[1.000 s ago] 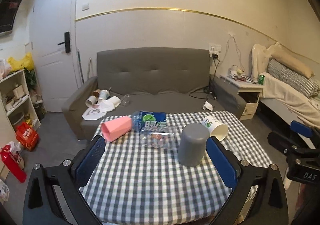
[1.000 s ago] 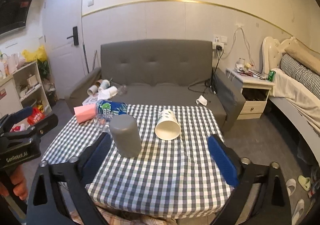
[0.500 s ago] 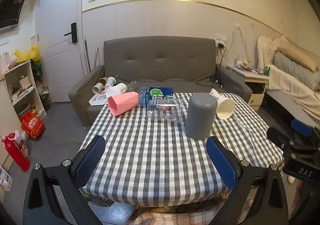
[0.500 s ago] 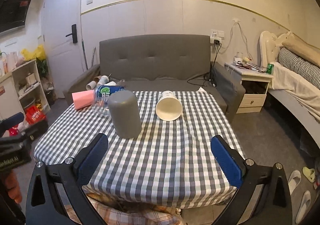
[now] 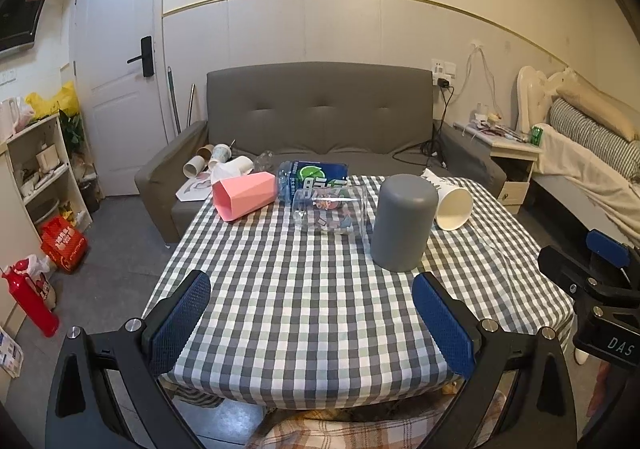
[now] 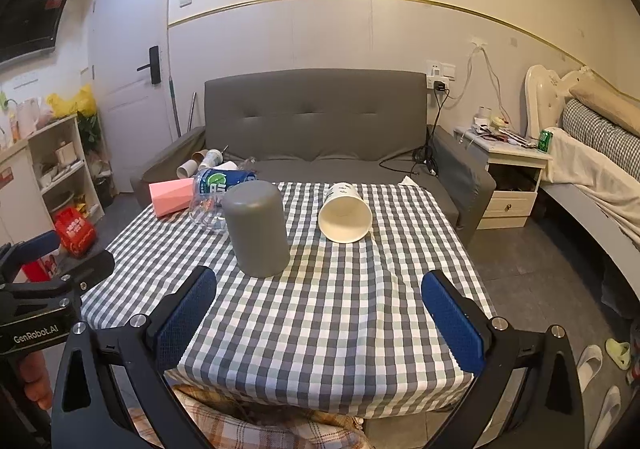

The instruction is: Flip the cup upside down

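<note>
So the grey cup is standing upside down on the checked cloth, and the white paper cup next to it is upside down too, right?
Not quite. The grey cup does stand upside down on the checked cloth, but the white paper cup lies on its side, its open mouth facing the camera. The right wrist view shows this best.

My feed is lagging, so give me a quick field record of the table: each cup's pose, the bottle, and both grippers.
grey cup: upside down on the checked table, closed end up
paper cup: on its side, mouth toward the cameras
pink cup: on its side, far left
glass cup: clear, on its side
bottle: lying behind the glass cup
left gripper: open, holding nothing
right gripper: open, holding nothing
</note>
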`<state>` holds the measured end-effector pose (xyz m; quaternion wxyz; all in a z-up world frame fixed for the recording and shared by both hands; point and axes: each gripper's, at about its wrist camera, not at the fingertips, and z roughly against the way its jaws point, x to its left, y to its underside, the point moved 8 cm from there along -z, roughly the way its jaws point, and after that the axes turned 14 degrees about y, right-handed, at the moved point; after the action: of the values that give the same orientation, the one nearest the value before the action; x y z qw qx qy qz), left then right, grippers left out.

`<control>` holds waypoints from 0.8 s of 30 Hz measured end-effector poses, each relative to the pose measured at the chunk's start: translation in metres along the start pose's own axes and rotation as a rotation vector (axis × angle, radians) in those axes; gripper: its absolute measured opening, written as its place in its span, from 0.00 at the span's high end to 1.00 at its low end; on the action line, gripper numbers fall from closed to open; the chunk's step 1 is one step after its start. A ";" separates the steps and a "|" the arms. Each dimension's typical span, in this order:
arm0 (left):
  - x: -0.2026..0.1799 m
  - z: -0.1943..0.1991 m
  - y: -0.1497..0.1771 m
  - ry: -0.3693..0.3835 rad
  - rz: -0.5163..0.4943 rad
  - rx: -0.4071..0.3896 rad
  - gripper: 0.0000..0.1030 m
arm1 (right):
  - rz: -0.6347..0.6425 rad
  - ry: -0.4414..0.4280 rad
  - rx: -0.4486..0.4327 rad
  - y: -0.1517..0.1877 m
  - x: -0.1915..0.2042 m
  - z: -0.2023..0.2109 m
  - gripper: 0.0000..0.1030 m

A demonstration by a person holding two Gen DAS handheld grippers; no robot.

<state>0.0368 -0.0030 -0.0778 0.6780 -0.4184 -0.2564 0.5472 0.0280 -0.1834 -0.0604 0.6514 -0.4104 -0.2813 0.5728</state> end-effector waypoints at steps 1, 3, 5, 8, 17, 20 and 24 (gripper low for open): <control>0.000 -0.001 0.000 0.001 0.000 0.004 0.00 | 0.000 -0.002 0.002 0.000 0.001 0.000 0.00; 0.001 -0.002 0.001 0.002 -0.001 0.010 0.00 | 0.003 -0.001 0.001 0.000 0.001 0.000 0.00; 0.001 -0.004 0.003 0.012 0.003 0.026 0.00 | 0.006 -0.001 0.002 0.000 0.002 -0.001 0.00; -0.001 -0.005 0.003 0.013 -0.005 0.026 0.00 | 0.008 -0.002 0.009 0.002 0.003 -0.002 0.00; 0.000 -0.007 0.003 0.010 -0.006 0.026 0.00 | 0.012 -0.003 0.015 0.003 0.005 -0.004 0.00; 0.002 -0.008 0.004 0.017 0.007 0.028 0.00 | 0.016 -0.002 0.019 0.003 0.006 -0.007 0.00; 0.003 -0.007 0.005 0.011 0.007 0.026 0.00 | 0.021 0.005 0.016 0.003 0.006 -0.008 0.00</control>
<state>0.0410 -0.0016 -0.0862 0.6829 -0.4133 -0.2443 0.5506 0.0341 -0.1793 -0.0679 0.6494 -0.4096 -0.2708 0.5807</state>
